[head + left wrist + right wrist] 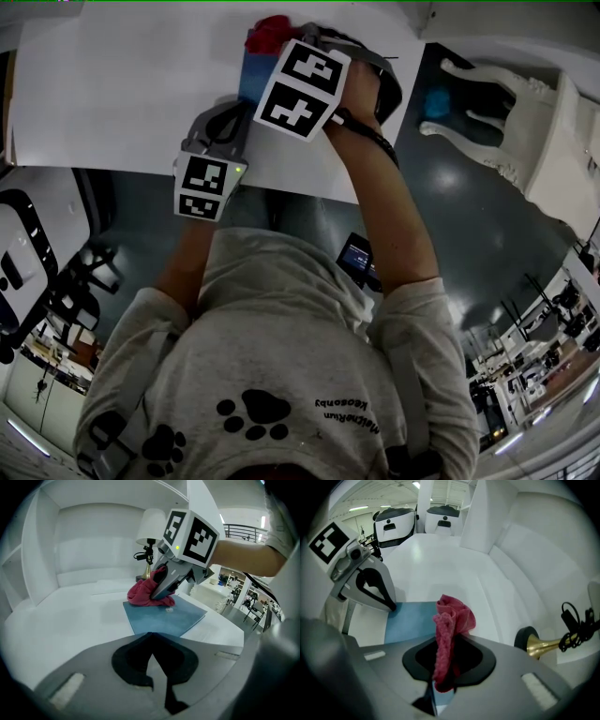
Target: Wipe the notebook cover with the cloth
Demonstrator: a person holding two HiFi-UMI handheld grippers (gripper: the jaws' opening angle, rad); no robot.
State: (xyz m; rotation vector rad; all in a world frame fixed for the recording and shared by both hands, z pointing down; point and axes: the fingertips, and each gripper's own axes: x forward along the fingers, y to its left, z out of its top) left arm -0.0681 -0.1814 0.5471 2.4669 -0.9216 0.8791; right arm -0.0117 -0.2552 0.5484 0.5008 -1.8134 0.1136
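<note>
A blue notebook (161, 617) lies flat on the white table (61, 620). On its far end sits a bunched red cloth (140, 595), and my right gripper (158, 594) is shut on it and presses it onto the cover. In the right gripper view the cloth (454, 616) stands up out of my right gripper (446, 641). My left gripper (150, 634) is shut, its tip resting at the notebook's near corner (393, 607). A small white speck (169, 611) lies on the cover beside the cloth. From the head view the notebook (251, 77) and cloth (270, 33) are mostly hidden by the marker cubes.
A lamp with a brass base (541, 645) and a black cable (574, 625) stands behind the notebook. White alcove walls (89, 541) close off the back and left of the table. A white ornate chair (525, 122) stands to the right, past the table's edge.
</note>
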